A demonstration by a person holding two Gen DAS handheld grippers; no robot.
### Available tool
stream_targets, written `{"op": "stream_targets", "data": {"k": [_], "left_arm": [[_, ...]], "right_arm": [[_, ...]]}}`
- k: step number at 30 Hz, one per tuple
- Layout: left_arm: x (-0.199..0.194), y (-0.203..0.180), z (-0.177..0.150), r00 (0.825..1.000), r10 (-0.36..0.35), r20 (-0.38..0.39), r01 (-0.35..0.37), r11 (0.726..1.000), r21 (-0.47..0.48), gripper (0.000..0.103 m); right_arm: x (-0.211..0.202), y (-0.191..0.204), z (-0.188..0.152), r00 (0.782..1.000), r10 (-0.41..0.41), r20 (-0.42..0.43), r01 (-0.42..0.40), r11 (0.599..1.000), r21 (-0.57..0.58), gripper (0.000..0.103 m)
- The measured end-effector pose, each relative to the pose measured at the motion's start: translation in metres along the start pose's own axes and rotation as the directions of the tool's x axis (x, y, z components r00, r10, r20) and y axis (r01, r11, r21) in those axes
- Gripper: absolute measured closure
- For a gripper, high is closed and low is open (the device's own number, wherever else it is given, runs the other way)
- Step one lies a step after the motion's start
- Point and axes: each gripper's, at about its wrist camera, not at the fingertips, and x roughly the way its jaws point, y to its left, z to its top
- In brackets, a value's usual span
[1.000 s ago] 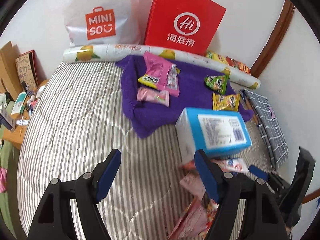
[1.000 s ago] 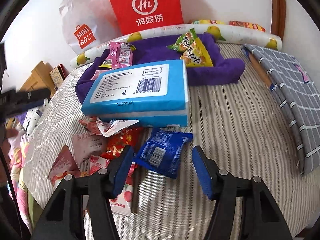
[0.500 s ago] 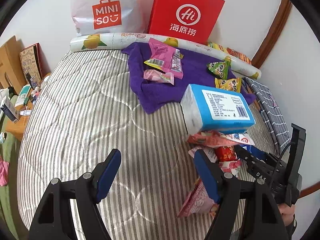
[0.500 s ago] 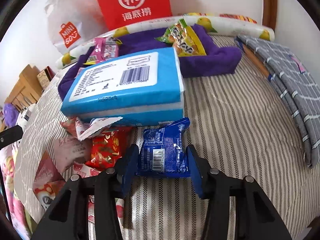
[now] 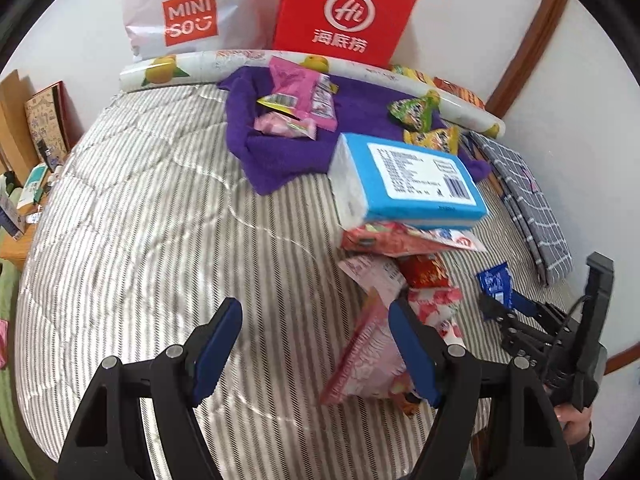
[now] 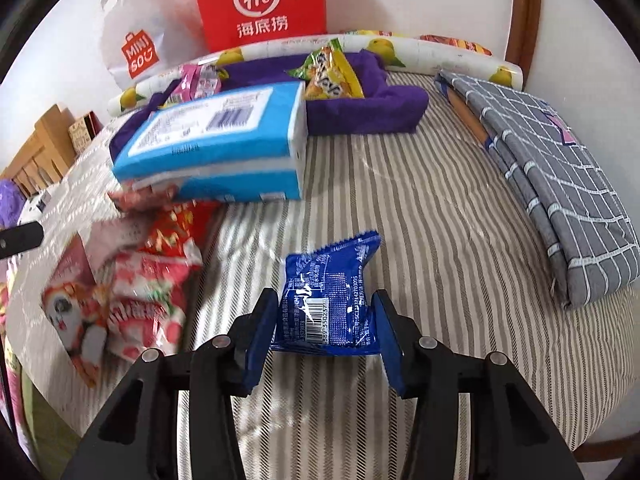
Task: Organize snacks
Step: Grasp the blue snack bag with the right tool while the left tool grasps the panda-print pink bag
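The left gripper hangs over the striped bed, its fingers apart with only bedding between them. A pink snack packet lies just behind the right finger. Farther ahead sits a blue tissue pack. Far right, the right gripper grips a blue packet.

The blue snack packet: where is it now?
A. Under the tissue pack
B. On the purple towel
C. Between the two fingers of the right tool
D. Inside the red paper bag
C. In the right wrist view the blue snack packet sits between the two fingers of the right tool, which press on its sides; it is clear of the purple towel, the tissue pack and the red paper bag.
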Motion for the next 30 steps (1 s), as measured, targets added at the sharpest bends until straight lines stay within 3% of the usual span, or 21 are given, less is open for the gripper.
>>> {"op": "stream_targets", "data": {"k": [9,12,20,24,26,30], "left_arm": [[0.011,-0.03,-0.018,0.992,-0.11,-0.069,0.116,0.99,0.084,0.026],[0.024,-0.04,-0.022,0.99,-0.084,-0.113,0.098,0.988,0.121,0.026],[0.043,-0.049,-0.029,0.988,-0.046,-0.146,0.072,0.982,0.177,0.027],[0.042,-0.044,-0.028,0.99,-0.073,-0.124,0.094,0.981,0.172,0.029],[0.04,-0.04,-0.026,0.987,-0.099,-0.124,0.118,0.981,0.157,0.036],[0.034,-0.035,-0.023,0.99,-0.09,-0.111,0.107,0.983,0.15,0.039]], "right_arm": [[0.002,0.003,-0.008,0.998,-0.024,0.05,0.025,1.0,-0.016,0.053],[0.001,0.001,-0.007,0.999,-0.019,0.037,0.019,1.0,-0.02,0.053],[0.001,-0.003,-0.008,0.999,-0.011,0.036,0.011,1.0,-0.01,0.053],[0.001,-0.002,-0.008,0.999,-0.021,0.047,0.021,1.0,-0.012,0.053],[0.001,-0.002,-0.008,0.999,-0.021,0.046,0.022,1.0,-0.012,0.053],[0.001,-0.003,-0.006,0.999,-0.011,0.033,0.011,1.0,-0.002,0.054]]}}
